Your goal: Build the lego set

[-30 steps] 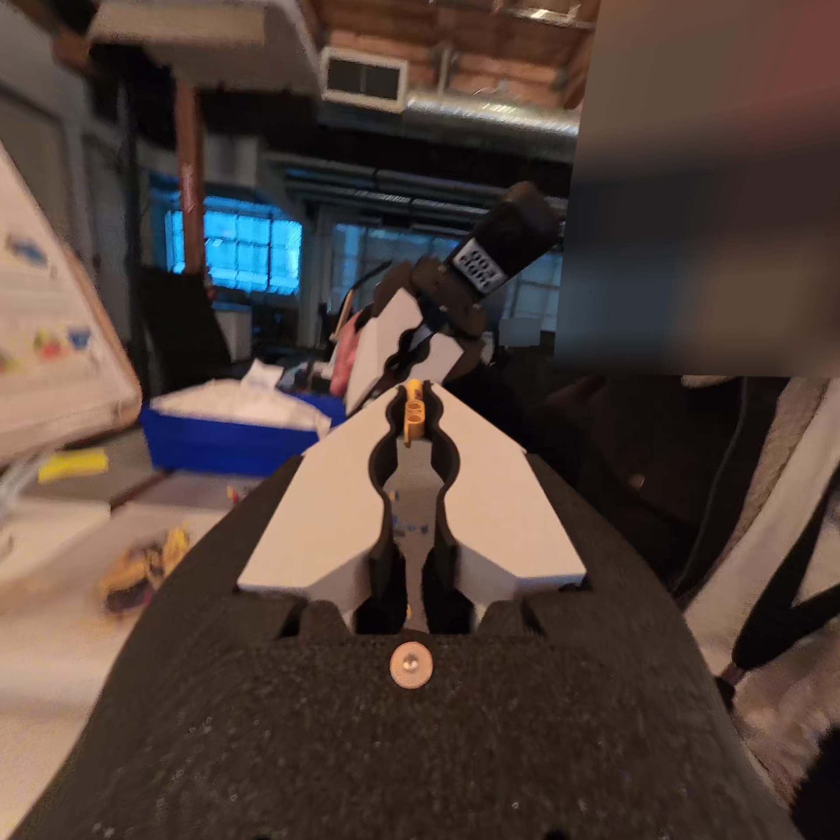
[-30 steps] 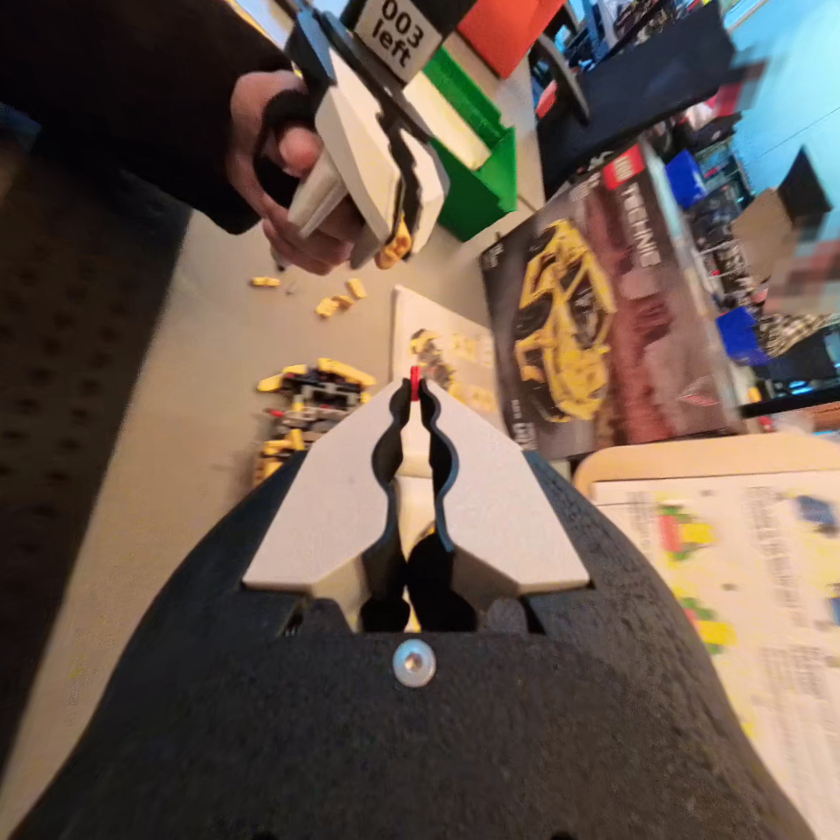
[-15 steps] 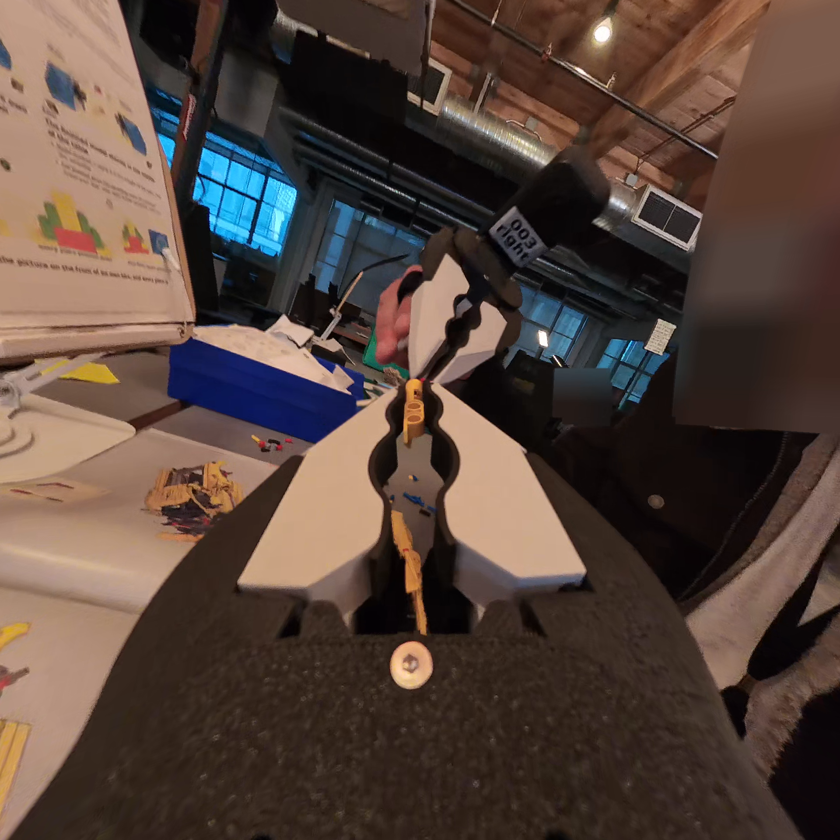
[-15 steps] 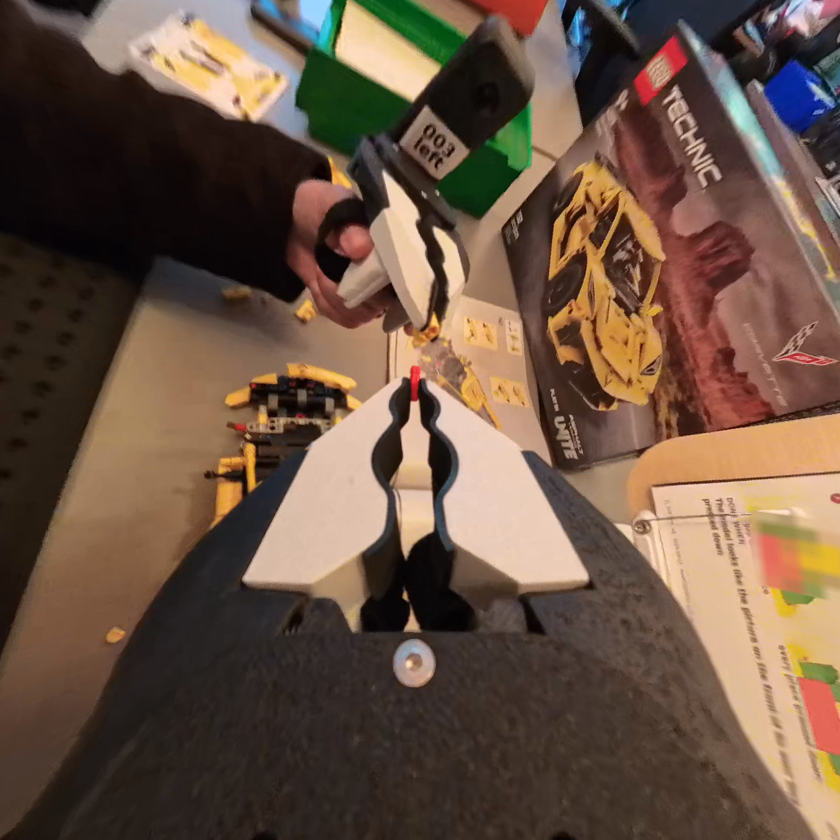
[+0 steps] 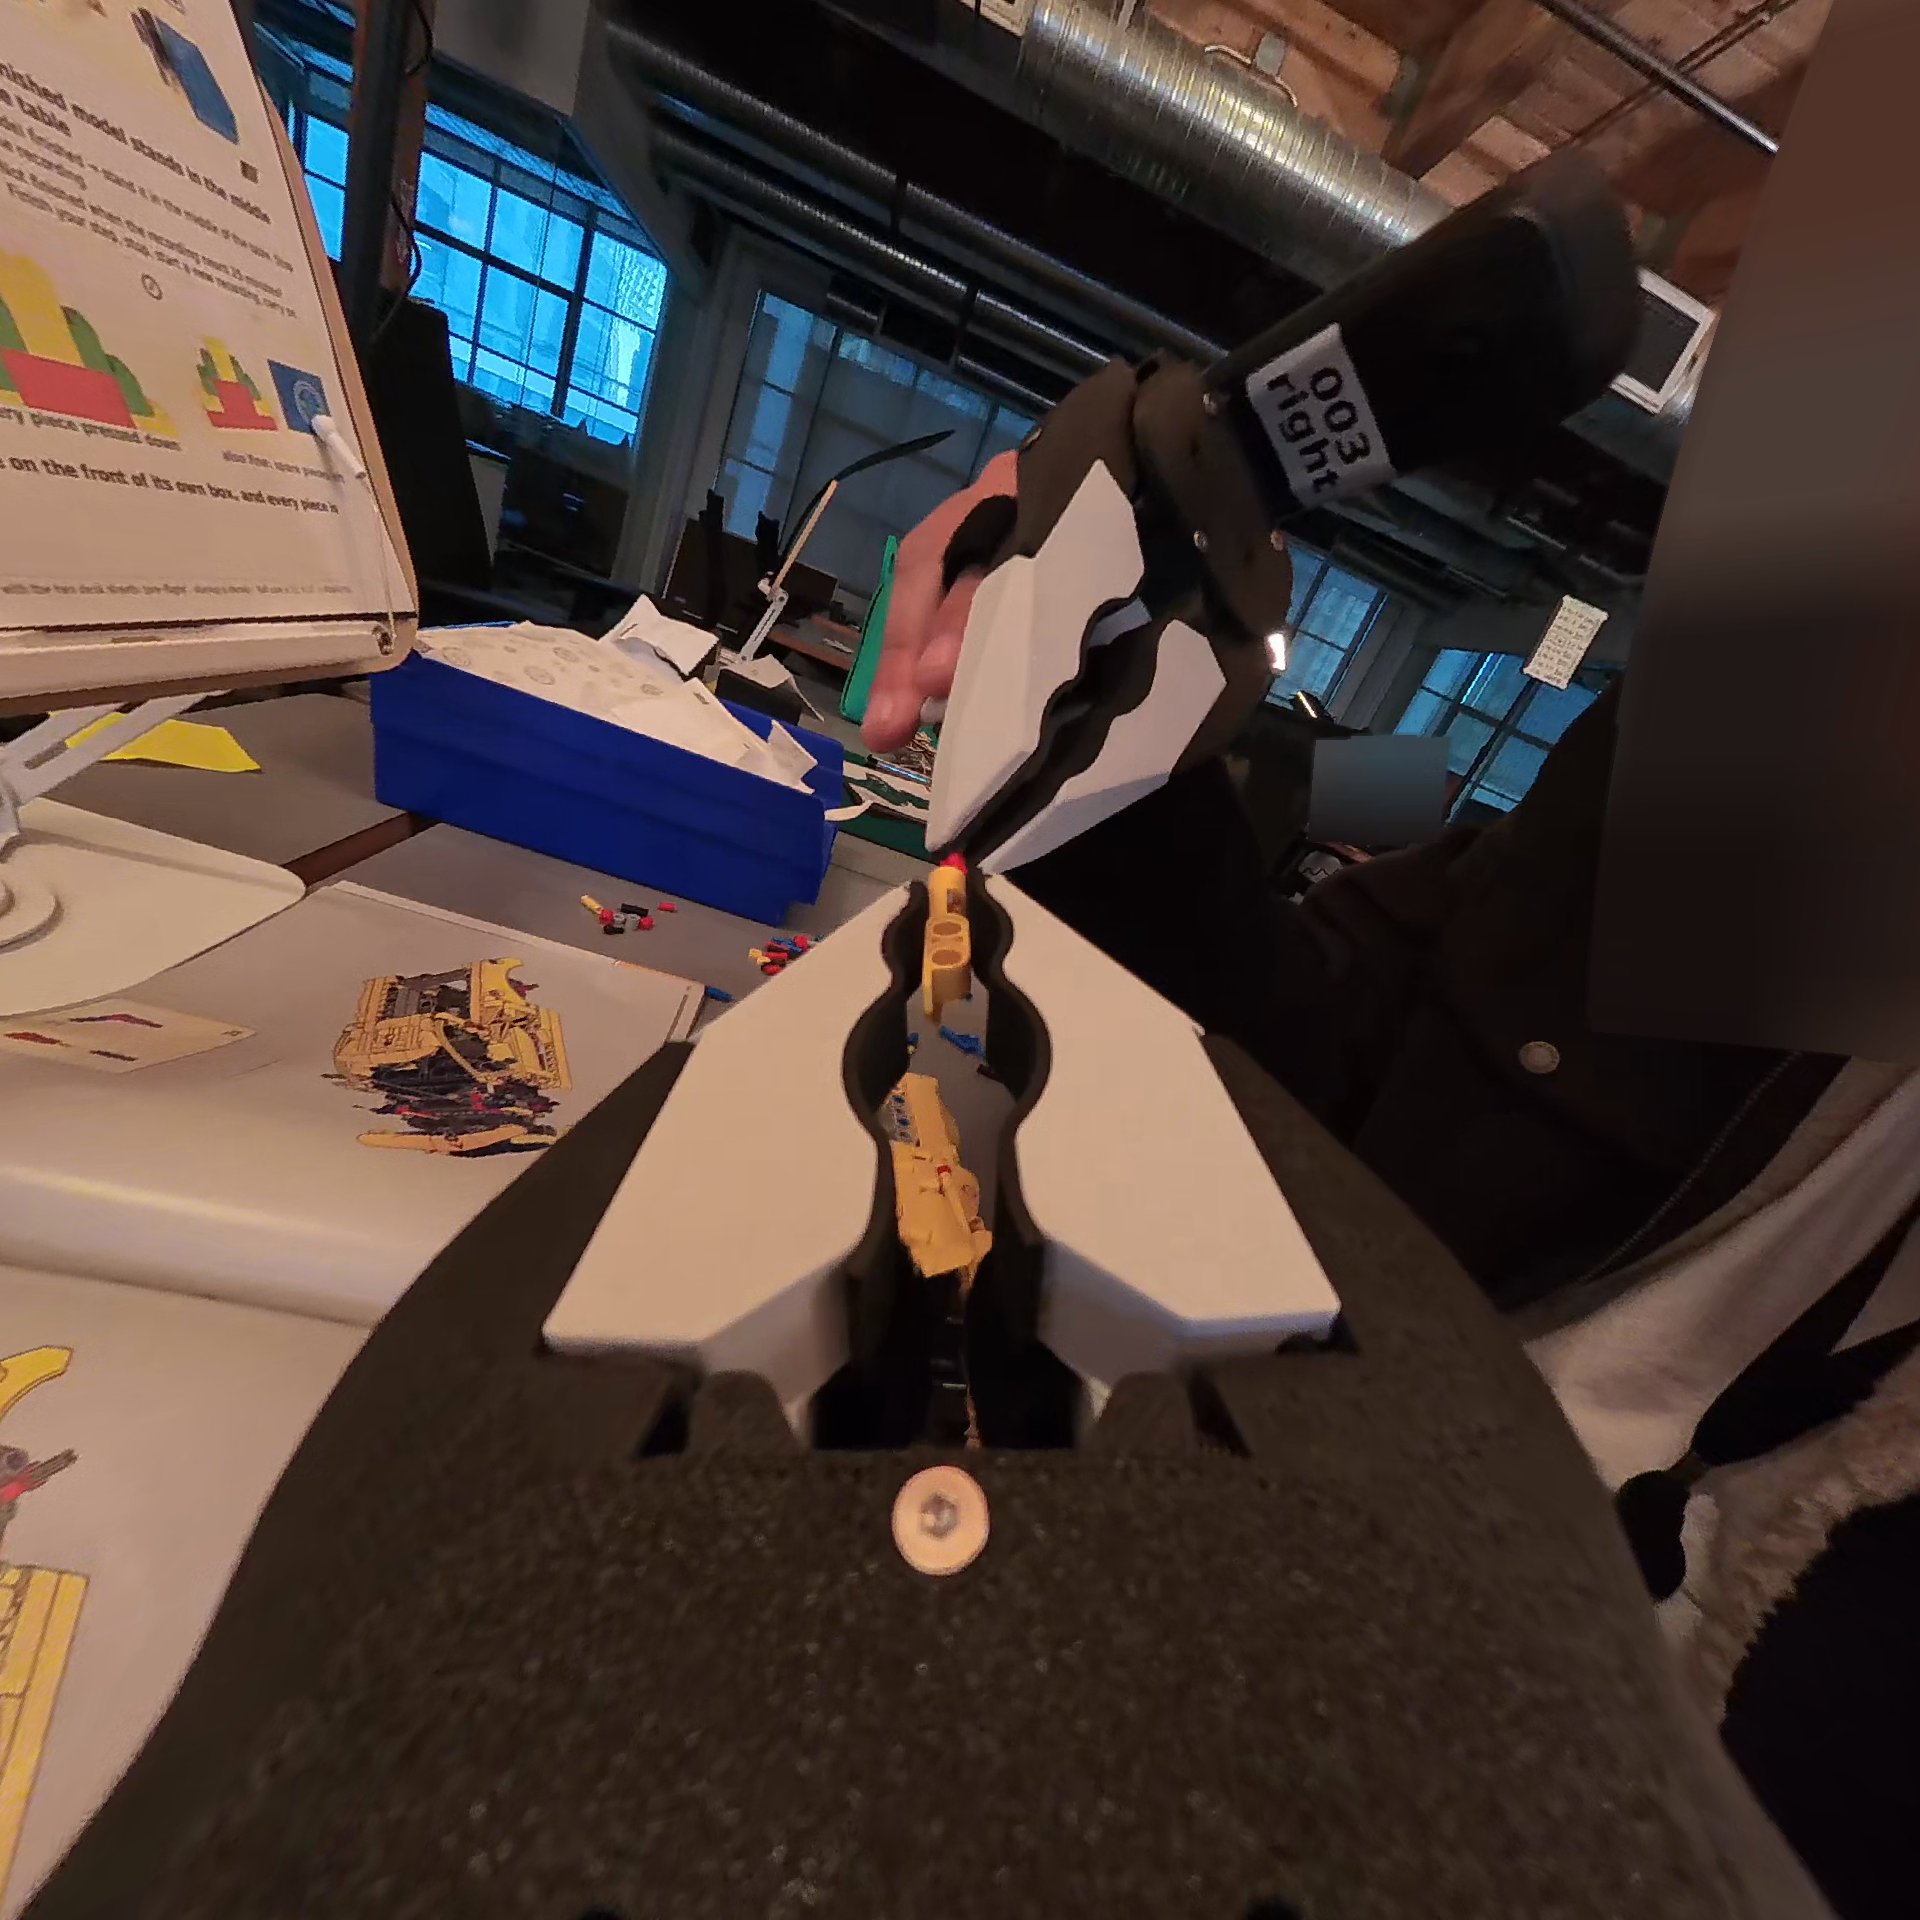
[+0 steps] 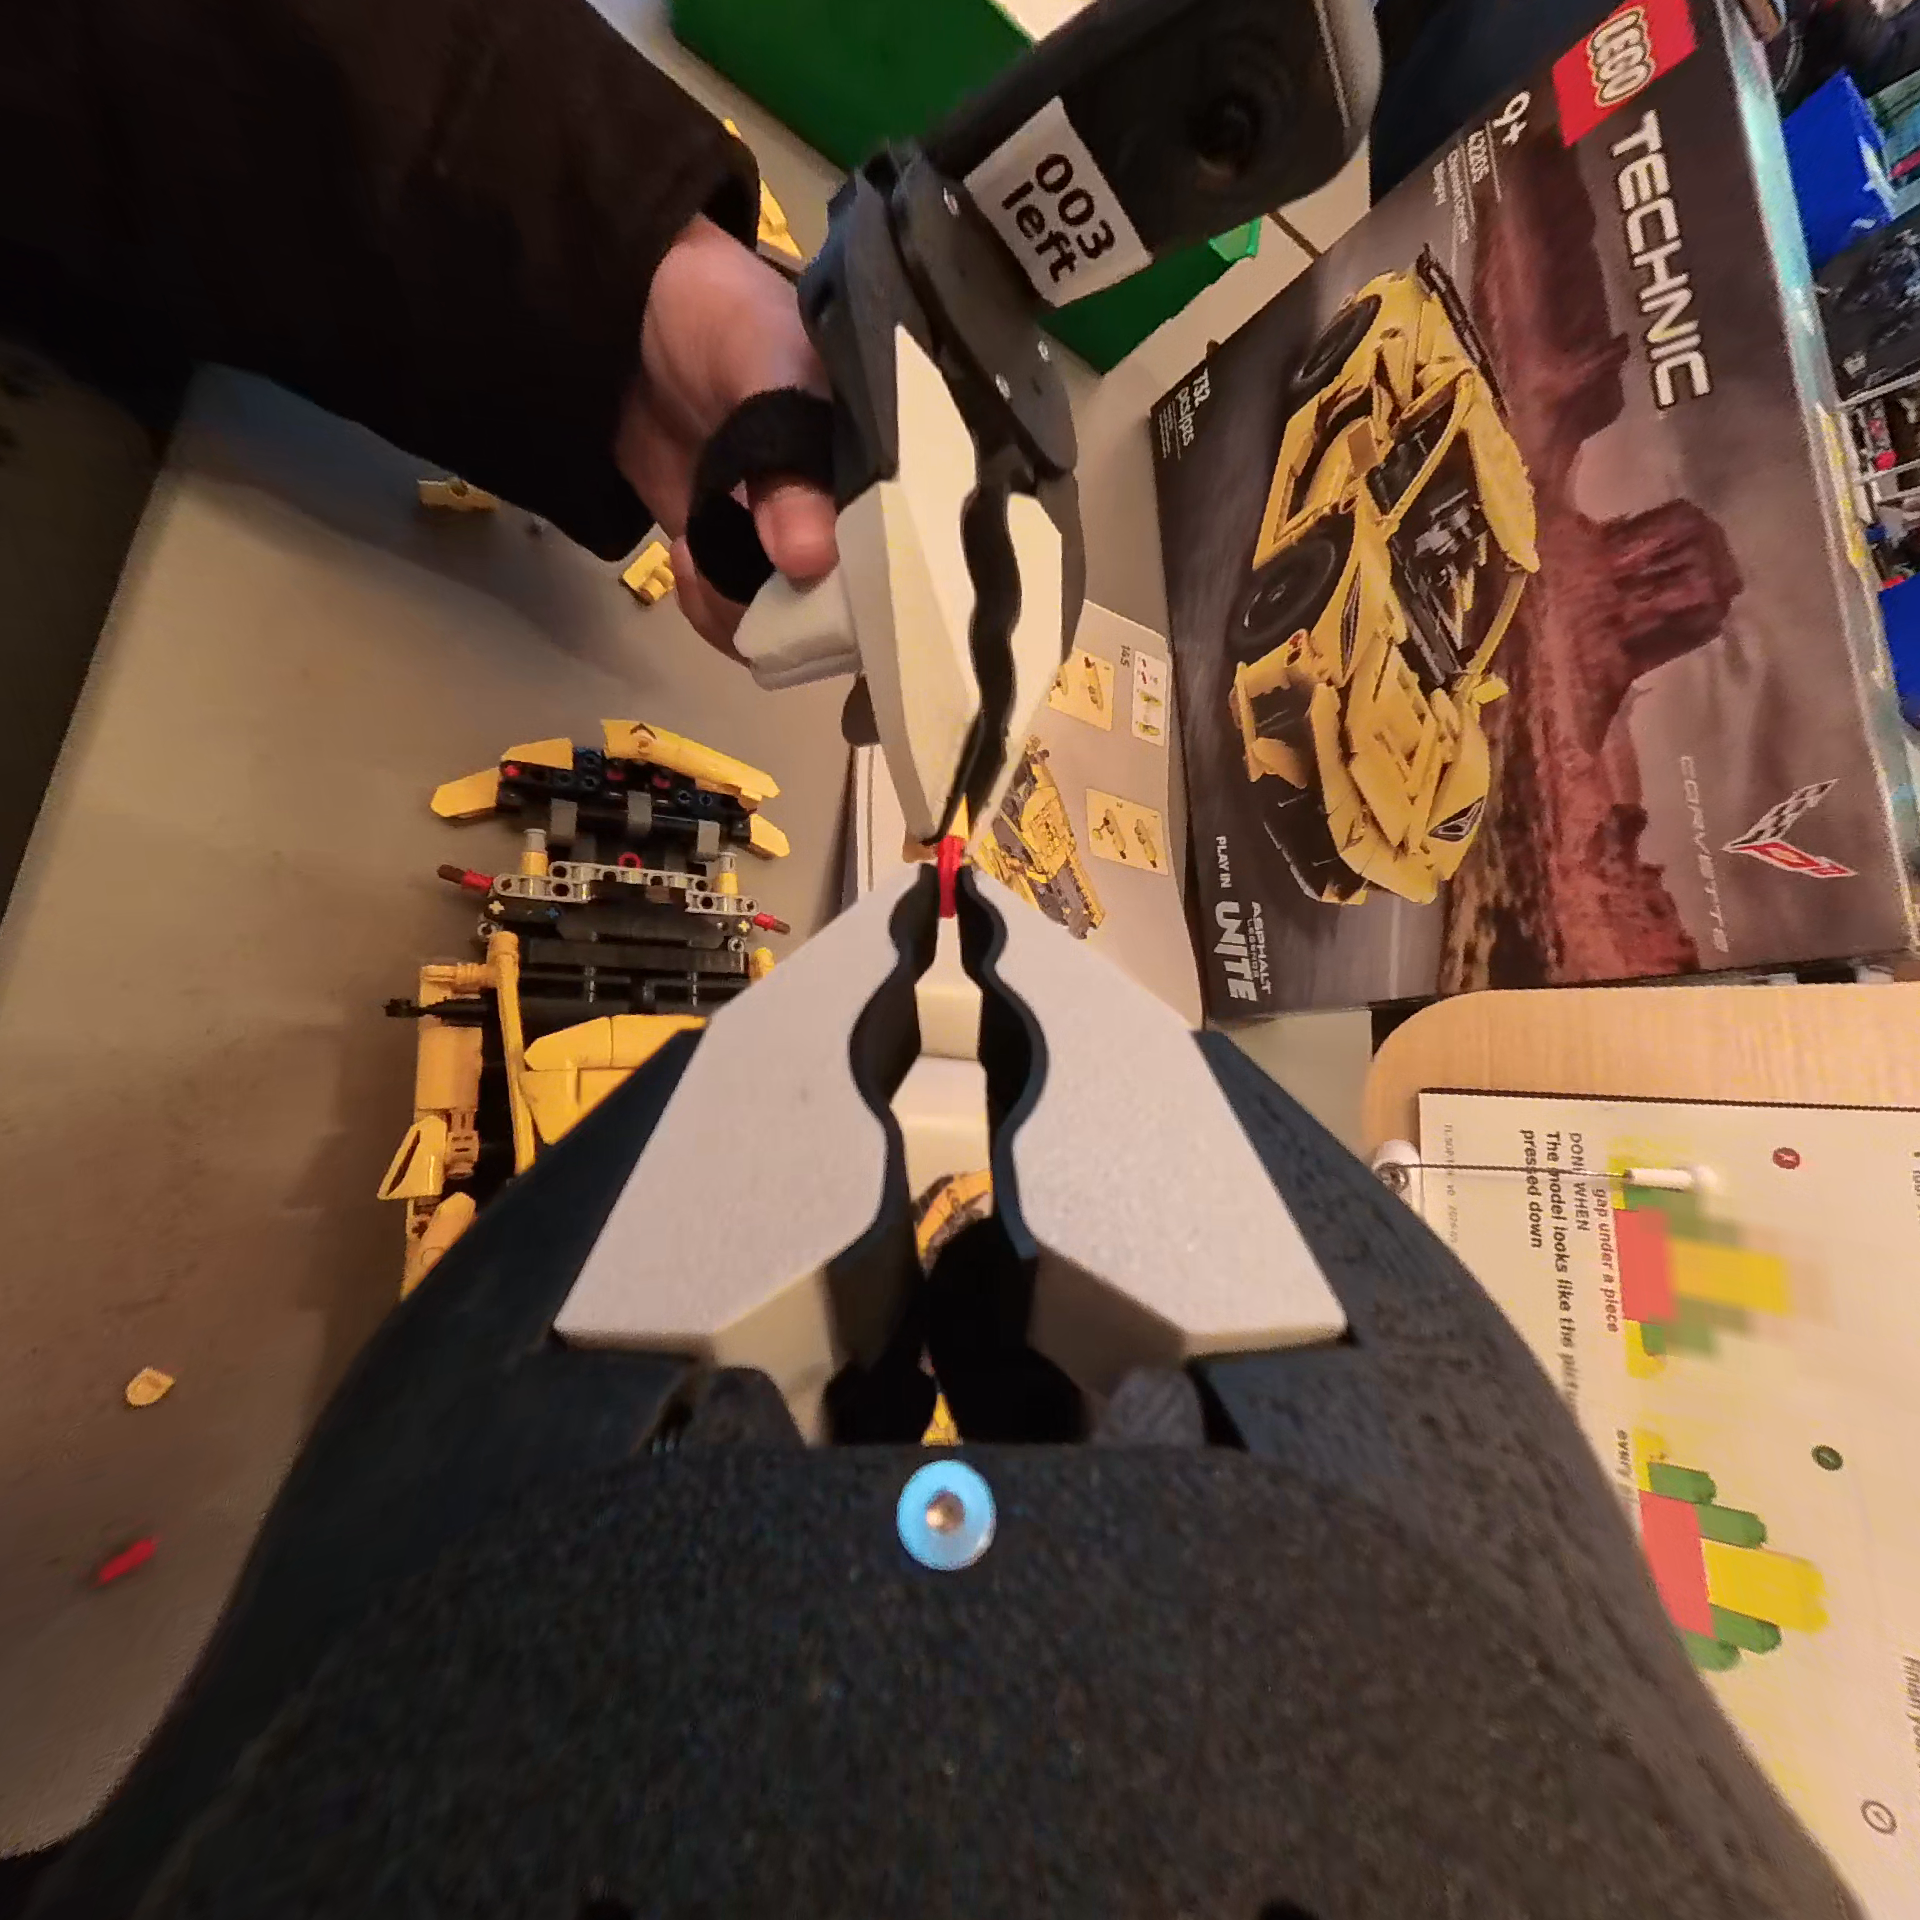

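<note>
My left gripper (image 5: 948, 904) is shut on a small yellow holed piece (image 5: 945, 951), held in the air. My right gripper (image 6: 945, 883) is shut on a thin red pin (image 6: 947, 878). The two gripper tips meet: the red pin (image 5: 952, 861) touches the top end of the yellow piece. The right gripper (image 5: 971, 836) points down at it in the left wrist view; the left gripper (image 6: 951, 821) comes from above in the right wrist view. The partly built yellow and black car (image 6: 582, 935) lies on the grey table below, left of both grippers.
The set's box (image 6: 1507, 540) and an open instruction booklet (image 6: 1101, 769) lie to the right of the car. A blue bin (image 5: 603, 769), a green bin (image 6: 862, 52), a clipboard with a printed sheet (image 6: 1683, 1299), and loose small pieces (image 5: 634, 914) sit around.
Both grippers have closed in on each other until the red pin touches the yellow piece. Both stay shut on their parts.
</note>
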